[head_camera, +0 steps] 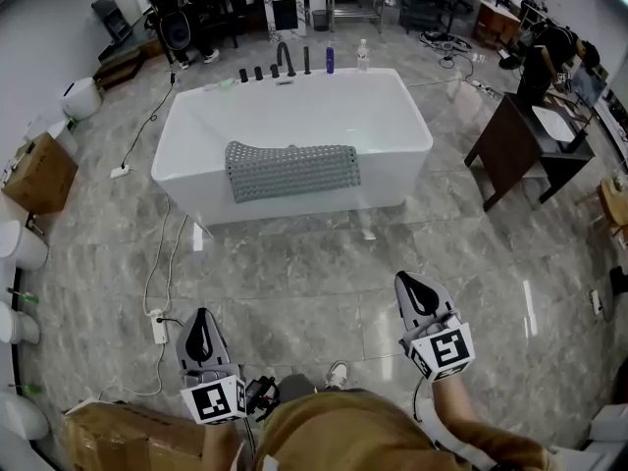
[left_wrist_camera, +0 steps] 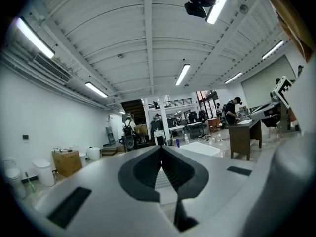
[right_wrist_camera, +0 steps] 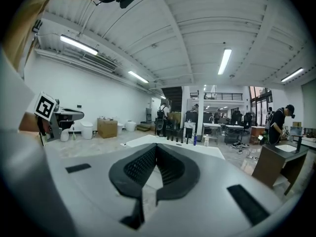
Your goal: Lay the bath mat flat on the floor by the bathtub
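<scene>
A grey perforated bath mat hangs folded over the near rim of the white bathtub at the middle of the head view. Both grippers are held low near the person, well short of the tub. The left gripper is shut with nothing between its jaws. My right gripper is likewise shut and empty. In the left gripper view the shut left gripper points toward the distant tub. In the right gripper view the shut right gripper points at the tub.
Grey marble-look floor tiles lie between me and the tub. A power strip with a white cable lies on the floor at left. A dark wooden vanity stands at right, a cardboard box and white toilets at left.
</scene>
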The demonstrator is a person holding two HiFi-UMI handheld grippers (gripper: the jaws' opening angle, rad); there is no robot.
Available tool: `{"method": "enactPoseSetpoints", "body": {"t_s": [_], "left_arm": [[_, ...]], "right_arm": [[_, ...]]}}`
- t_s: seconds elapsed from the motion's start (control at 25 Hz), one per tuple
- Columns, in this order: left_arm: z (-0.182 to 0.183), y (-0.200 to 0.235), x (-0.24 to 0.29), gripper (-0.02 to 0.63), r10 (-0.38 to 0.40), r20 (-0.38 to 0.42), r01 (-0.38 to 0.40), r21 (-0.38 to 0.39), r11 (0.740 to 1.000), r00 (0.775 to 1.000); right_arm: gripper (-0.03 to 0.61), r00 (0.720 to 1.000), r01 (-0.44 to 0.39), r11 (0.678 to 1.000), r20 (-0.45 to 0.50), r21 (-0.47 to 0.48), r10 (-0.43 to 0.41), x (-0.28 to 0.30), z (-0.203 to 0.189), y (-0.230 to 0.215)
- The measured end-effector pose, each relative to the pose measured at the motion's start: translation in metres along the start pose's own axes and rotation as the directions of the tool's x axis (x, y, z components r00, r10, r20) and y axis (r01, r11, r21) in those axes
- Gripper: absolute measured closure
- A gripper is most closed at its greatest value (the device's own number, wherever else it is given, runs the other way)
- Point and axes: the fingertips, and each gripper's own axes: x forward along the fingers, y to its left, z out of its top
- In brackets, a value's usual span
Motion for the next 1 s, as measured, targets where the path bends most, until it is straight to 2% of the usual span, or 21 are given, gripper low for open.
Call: {"method": "enactPoseSetpoints", "body": {"t_s": [0.16,0.48,0.76,1.0], "left_arm": [[0.003,-0.013,0.003,0.609,0.006,-0.004,-0.006,0.019,1.000,1.000],[-0.005,-0.005,0.020,0.609,0.018,-0.025,-0.017,0.014,1.000,1.000],[-0.023,0.001,0.075,0.609,-0.036,-0.023,0.036,-0.012,0.999,0.999],[-0.049,0.035,0.137,0.609,-0.034,-0.047,0.031,-0.052,0.998,0.998]], "right_arm": [[0.574,1.000,-0.001,1.000,0.004,0.019,0.001,0.000,-0.005,-0.016],[0.574,1.000,-0.007,1.000,-0.011,0.017,0.007,0.013,-0.010,-0.022],[0.574,0.998,0.055,0.998,-0.044,0.010,-0.055,0.045,-0.011,-0.041],[0.574,0.995,0.056,0.998,-0.079,-0.010,-0.056,0.118,-0.001,-0.045]]}}
